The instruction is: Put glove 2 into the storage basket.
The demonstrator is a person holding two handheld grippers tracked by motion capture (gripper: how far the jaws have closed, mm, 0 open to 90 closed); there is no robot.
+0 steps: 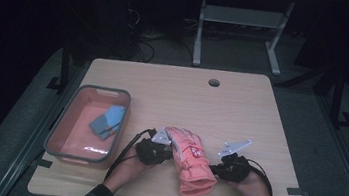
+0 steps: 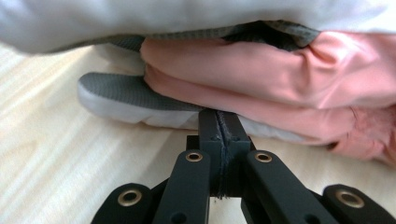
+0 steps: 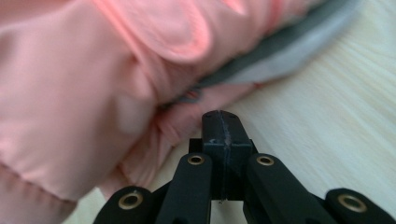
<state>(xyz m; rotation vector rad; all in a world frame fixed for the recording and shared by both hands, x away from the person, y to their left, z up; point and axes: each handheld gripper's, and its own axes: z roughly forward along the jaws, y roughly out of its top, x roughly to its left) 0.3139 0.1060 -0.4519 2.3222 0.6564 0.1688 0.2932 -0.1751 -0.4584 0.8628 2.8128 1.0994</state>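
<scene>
A pink padded glove (image 1: 188, 162) with a grey and white palm lies on the wooden table (image 1: 241, 111), cuff toward the front edge. My left gripper (image 1: 170, 154) is at the glove's left side, jaws shut. In the left gripper view its tips (image 2: 219, 119) meet the glove's (image 2: 280, 79) lower white edge, and I see no fabric between the pads. My right gripper (image 1: 213, 169) is at the glove's right side, also shut. In the right gripper view its tips (image 3: 222, 116) rest against the pink fabric (image 3: 70, 93), low over the table.
A grey-rimmed bin (image 1: 104, 91) with a pink inside stands at the table's left and holds a blue folded item (image 1: 108, 120). A cable hole (image 1: 214, 82) is near the far edge. Desk legs (image 1: 199, 35) stand on the floor beyond.
</scene>
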